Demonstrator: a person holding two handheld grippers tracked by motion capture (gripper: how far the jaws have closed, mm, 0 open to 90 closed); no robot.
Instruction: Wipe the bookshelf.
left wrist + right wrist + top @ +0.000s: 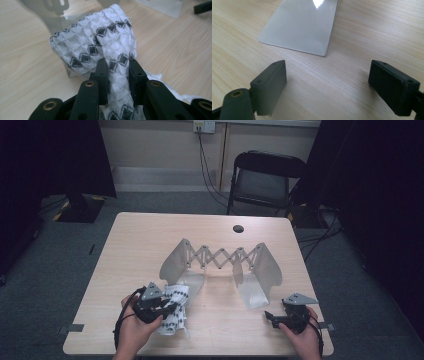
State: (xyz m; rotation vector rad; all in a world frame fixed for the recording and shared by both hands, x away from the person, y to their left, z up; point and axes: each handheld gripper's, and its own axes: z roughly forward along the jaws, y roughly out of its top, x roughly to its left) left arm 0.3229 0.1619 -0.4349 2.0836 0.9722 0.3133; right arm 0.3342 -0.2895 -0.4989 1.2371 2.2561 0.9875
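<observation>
Indoors | wooden table (pixel 150 240) | grey carpet (pixel 45 270) | black chair (pixel 262 180)

Grey rack (pixel 220 262) mid-table; front strip free.

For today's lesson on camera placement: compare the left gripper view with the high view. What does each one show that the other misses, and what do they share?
Left gripper view alone: the weave and black diamond pattern of the white cloth up close, pinched between the left gripper pads.

High view alone: the whole table, the full folding metal rack, the right gripper standing open, the black chair and the floor.

Shared: the cloth, the left gripper holding it, the wooden tabletop and part of the rack.
</observation>
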